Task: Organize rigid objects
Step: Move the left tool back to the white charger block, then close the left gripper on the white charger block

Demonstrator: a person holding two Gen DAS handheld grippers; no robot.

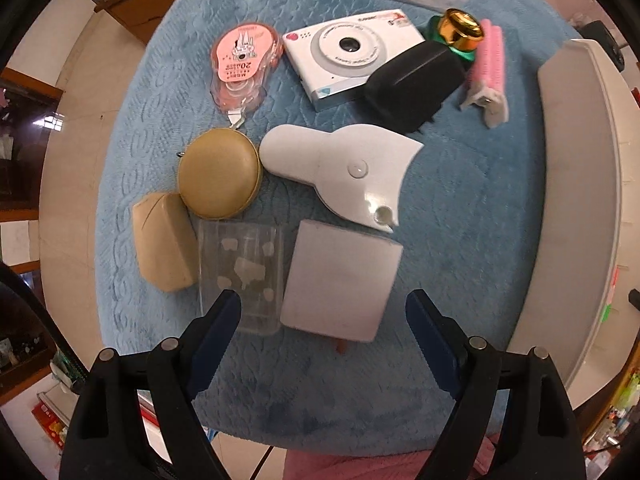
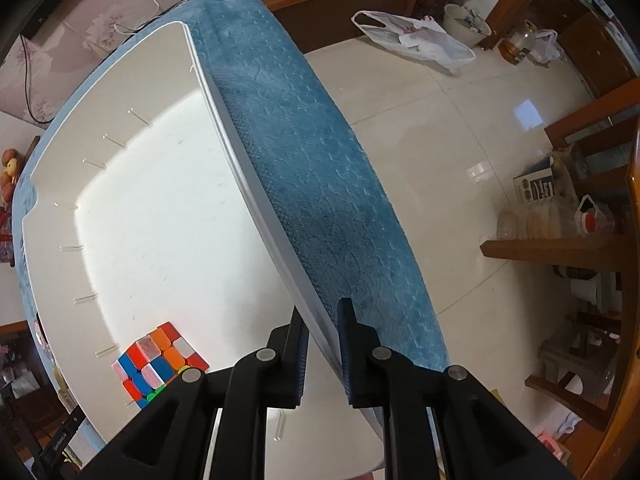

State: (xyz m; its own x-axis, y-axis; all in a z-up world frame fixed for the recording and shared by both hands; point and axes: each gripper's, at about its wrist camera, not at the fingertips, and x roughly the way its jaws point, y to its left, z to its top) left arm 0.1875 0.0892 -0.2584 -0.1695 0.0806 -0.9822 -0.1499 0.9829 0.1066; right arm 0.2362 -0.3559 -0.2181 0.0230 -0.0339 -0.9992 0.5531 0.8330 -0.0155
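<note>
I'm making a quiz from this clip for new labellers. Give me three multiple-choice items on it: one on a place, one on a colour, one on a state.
1. Where does the puzzle cube lie?
A. inside the white bin
B. on the blue cloth
C. on the floor

2. What colour is the cap on the green bottle?
A. silver
B. gold
C. red

3. How does the left gripper stand?
A. shut on the toy camera
B. shut on the round tan case
C. open, over a flat grey-white pad

Answers:
1 A, the cube rests on the bin's white floor.
2 B, the cap shines gold.
3 C, its fingers stand wide apart with nothing pressed between them.
</note>
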